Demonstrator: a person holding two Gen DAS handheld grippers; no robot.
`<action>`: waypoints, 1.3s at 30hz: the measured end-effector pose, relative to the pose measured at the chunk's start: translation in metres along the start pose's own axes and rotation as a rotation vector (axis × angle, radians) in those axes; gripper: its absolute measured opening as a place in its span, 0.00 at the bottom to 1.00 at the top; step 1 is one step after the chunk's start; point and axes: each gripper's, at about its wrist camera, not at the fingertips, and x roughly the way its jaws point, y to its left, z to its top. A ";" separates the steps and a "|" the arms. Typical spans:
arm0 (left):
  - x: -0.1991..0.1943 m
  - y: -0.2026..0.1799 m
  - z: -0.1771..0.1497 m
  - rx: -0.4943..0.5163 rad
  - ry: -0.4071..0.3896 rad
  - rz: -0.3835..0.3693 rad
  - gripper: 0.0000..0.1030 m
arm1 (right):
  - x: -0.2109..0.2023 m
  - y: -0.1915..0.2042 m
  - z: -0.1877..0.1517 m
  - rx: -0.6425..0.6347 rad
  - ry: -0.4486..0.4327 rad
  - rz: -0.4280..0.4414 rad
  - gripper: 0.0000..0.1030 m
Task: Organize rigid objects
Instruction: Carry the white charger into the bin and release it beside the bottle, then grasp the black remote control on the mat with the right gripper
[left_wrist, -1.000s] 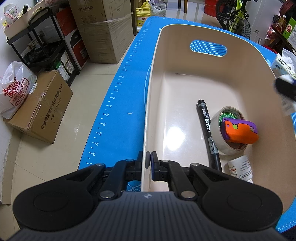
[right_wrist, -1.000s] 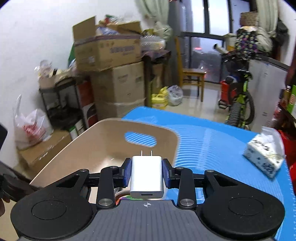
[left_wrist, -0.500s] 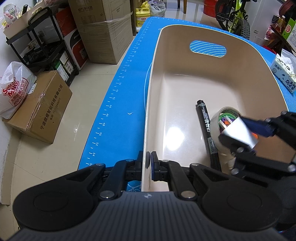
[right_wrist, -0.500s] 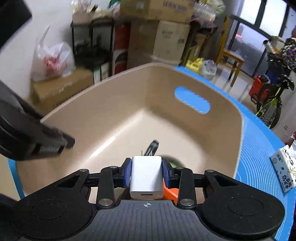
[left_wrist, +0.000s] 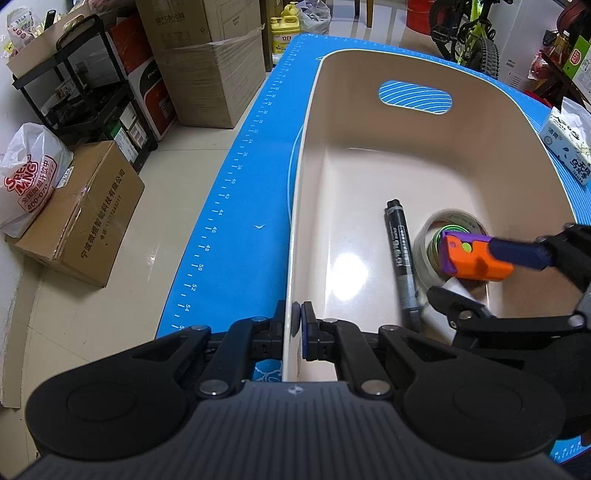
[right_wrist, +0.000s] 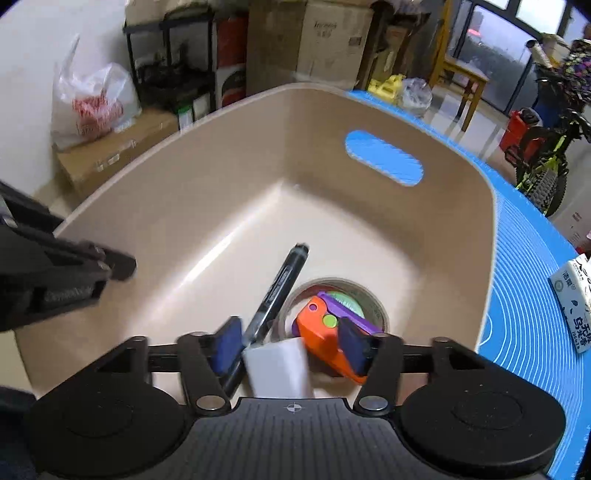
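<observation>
A beige bin stands on the blue mat. My left gripper is shut on the bin's near left wall. Inside lie a black marker, a tape roll and an orange-and-purple toy resting on the roll. My right gripper hangs low inside the bin over the marker, tape roll and toy. Its jaws are opening. A white charger, blurred, sits loose between them with gaps to both pads.
A tissue pack lies on the mat right of the bin. Off the table's left edge the floor holds cardboard boxes, a white plastic bag and a black shelf cart. A bicycle stands behind.
My right gripper came down from above the rim into the bin, tipped downward, and its jaws spread off the white charger. The left gripper kept its grip on the bin wall.
</observation>
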 end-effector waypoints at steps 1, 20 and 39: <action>0.000 0.000 0.000 0.000 0.000 0.000 0.08 | -0.003 -0.001 0.000 0.003 -0.019 0.005 0.67; -0.001 0.001 0.000 -0.001 0.000 0.000 0.08 | -0.098 -0.090 -0.050 0.259 -0.355 -0.240 0.84; -0.002 0.001 0.001 0.000 0.000 0.001 0.08 | -0.031 -0.092 -0.143 0.471 -0.241 -0.371 0.84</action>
